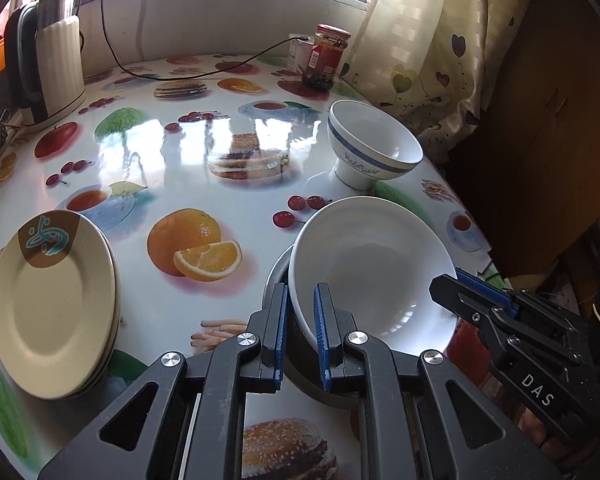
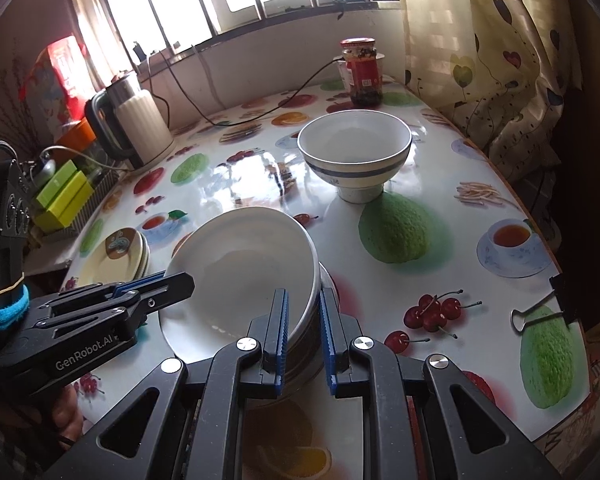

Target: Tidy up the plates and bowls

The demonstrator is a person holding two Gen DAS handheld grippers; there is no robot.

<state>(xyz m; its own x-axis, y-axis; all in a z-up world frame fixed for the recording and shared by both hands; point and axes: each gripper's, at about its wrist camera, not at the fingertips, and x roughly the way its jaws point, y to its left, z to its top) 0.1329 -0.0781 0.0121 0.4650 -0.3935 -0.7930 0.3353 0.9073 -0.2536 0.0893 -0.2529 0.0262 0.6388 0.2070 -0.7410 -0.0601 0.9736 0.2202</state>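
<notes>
At the near edge of the counter [image 2: 452,248], the white bowl [image 1: 364,264] sat tilted inside a metal bowl [image 1: 278,276], both grippers pinching its rim. The left gripper [image 1: 302,340] was clamped on the rim's left side, one pad inside the bowl and one outside. The right gripper [image 2: 304,340] was clamped on the right side, though there the outer pad seemed to lie against the metal bowl as well; whether it held one rim or both could not be told.

The likely trouble was the glossy rim sliding out of a pad, since each grip covered only a thin edge and the bowl leaned. If the right gripper had caught both rims, a lift could drag the metal bowl up too, then drop it near the counter's edge. Uneven lifting could twist the bowl out of one grip.

The bowl was plain white, wide and shallow, smooth and shiny. A blue-banded footed bowl [image 2: 354,152] stood farther back, apart from it, and the cream plates [image 1: 52,304] lay stacked well to the left.
</notes>
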